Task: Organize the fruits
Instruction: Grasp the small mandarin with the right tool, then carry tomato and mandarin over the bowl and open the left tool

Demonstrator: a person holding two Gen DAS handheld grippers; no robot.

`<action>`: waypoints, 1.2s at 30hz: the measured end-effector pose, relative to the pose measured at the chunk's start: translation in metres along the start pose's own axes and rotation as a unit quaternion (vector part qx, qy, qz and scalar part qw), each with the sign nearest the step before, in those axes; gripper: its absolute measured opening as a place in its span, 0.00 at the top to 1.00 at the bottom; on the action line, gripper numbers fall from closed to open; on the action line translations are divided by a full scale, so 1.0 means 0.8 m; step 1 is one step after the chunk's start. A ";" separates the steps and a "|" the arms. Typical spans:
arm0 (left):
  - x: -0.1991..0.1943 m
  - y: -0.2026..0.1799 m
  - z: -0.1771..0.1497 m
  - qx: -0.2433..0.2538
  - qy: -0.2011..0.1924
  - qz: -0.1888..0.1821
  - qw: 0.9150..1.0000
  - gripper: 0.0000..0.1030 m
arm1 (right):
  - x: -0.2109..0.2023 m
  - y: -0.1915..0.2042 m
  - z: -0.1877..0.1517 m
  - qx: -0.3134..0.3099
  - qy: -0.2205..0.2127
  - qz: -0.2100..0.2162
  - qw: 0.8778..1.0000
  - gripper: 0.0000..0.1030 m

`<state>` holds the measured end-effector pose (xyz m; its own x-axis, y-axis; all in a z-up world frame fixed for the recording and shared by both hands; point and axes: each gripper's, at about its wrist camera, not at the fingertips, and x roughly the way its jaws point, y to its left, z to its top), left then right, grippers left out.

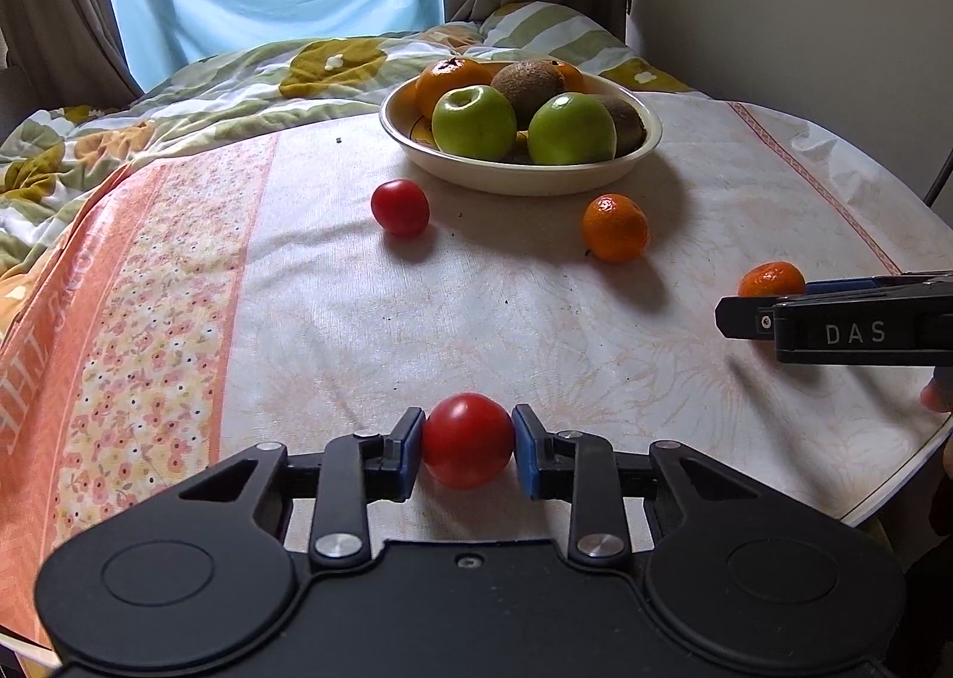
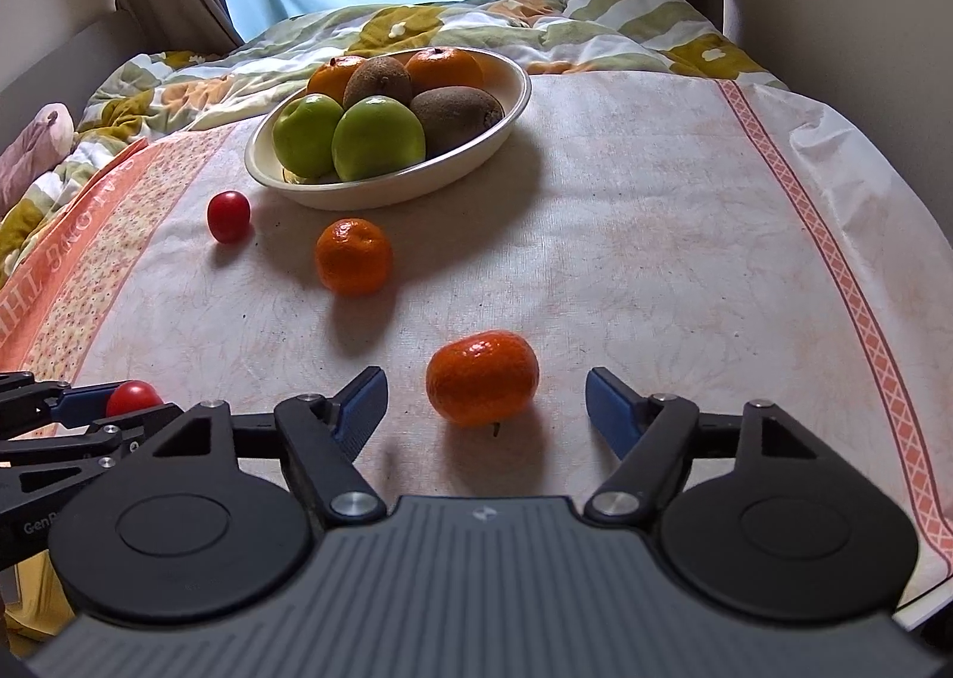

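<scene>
My left gripper (image 1: 467, 442) is shut on a red tomato (image 1: 468, 439) that rests on the tablecloth, its blue pads pressing both sides; the same tomato (image 2: 133, 397) shows at the left of the right wrist view. My right gripper (image 2: 485, 401) stands open around a mandarin (image 2: 482, 377), with gaps between pads and fruit. That mandarin (image 1: 771, 279) peeks over the right gripper's fingers (image 1: 834, 320) in the left wrist view. A second tomato (image 1: 400, 206) and a second mandarin (image 1: 614, 227) lie loose near the cream bowl (image 1: 595, 180).
The bowl (image 2: 381, 189) holds two green apples, kiwis and mandarins. A floral-bordered cloth covers the table (image 2: 685, 237); its edge drops off at the right. A patterned duvet (image 1: 208, 82) and curtains lie beyond the far side.
</scene>
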<state>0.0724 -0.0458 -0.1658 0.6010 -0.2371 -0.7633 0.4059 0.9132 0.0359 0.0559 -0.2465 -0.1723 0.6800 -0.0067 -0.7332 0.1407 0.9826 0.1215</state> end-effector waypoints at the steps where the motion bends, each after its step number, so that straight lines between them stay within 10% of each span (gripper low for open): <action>1: -0.001 0.000 0.000 -0.001 0.000 0.001 1.000 0.66 | 0.002 0.000 0.000 -0.002 0.001 0.000 1.000 0.20; 14: -0.008 0.002 0.001 -0.014 0.000 0.009 1.000 0.66 | 0.006 0.007 0.004 -0.035 -0.002 0.004 0.999 0.47; 36: -0.072 -0.004 0.049 -0.037 -0.030 0.024 0.999 0.66 | -0.054 0.000 0.045 -0.031 -0.020 0.026 0.999 0.47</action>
<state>0.0632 -0.0479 -0.0965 0.6594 -0.2105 -0.7217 0.3249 0.9455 0.0211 0.0522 -0.2525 -0.1163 0.7141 0.0377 -0.6990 0.0606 0.9915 0.1153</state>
